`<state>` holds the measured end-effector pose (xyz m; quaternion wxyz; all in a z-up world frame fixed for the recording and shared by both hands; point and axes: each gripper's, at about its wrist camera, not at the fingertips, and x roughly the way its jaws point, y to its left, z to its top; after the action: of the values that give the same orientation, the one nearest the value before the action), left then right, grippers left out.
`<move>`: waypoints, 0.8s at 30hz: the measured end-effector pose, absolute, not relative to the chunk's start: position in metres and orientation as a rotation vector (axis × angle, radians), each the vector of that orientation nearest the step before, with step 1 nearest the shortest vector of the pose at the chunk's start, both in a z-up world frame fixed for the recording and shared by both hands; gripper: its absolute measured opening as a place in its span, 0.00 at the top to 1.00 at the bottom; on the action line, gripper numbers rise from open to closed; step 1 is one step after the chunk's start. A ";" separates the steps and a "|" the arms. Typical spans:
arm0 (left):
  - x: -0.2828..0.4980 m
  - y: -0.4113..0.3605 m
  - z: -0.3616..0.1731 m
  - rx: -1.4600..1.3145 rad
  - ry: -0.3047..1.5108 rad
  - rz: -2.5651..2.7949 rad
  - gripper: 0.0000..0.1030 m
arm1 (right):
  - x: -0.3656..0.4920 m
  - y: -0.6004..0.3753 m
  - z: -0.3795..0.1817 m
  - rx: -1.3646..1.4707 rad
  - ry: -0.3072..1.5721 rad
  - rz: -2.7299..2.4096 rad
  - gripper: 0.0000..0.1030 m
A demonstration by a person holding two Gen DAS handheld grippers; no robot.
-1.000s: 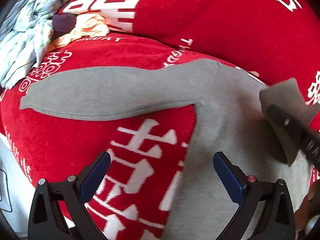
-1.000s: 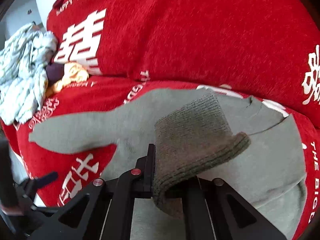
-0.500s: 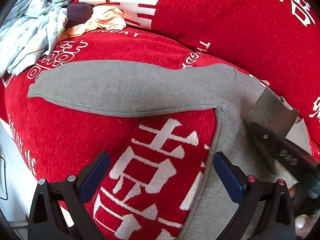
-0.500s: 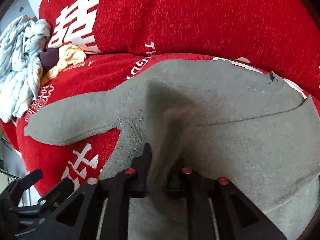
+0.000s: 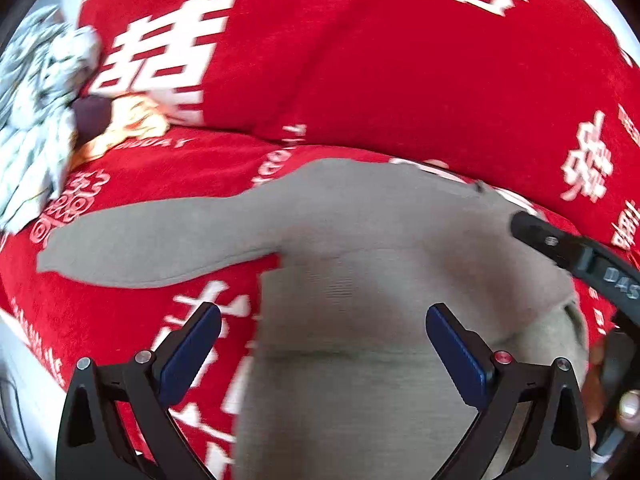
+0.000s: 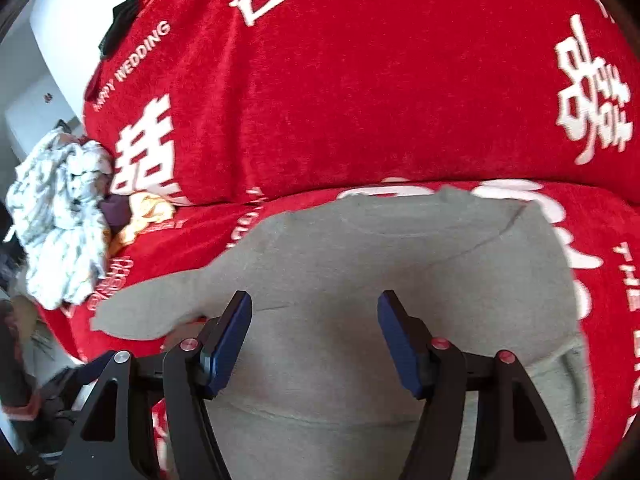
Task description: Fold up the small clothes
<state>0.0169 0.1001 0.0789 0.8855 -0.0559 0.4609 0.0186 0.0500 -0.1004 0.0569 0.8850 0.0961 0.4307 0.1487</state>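
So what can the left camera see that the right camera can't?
Only the left view shows the right gripper reaching in over the sweater, plus a thumb. Only the right view shows a white wall and the words HAPPY WEDDING. Both show the grey sweater, the red blanket, and the pile of clothes.

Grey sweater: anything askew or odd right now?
Only one sleeve of the grey sweater sticks out flat across the red cover, so the fold is lopsided. Both grippers' jaws stand open, holding nothing. No damage visible.
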 end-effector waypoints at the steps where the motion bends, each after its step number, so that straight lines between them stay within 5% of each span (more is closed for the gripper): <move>1: 0.018 0.093 0.079 -0.111 0.964 0.022 0.00 | 0.050 -0.109 0.055 0.212 0.895 0.306 0.33; 10: 0.057 0.054 0.022 -0.086 1.123 -0.012 0.00 | 0.051 -0.196 -0.012 0.312 1.043 0.159 0.33; 17: 0.070 0.028 0.008 -0.063 1.138 0.006 0.00 | 0.047 -0.263 -0.014 0.427 0.983 0.165 0.52; 24: 0.075 0.001 0.002 0.024 1.123 -0.005 0.00 | 0.051 -0.264 0.019 0.370 0.896 0.156 0.40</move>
<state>0.0752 0.0011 0.0019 0.8465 0.0112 0.5322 -0.0025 0.0507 -0.2643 0.0188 0.8818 0.1778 0.4304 0.0749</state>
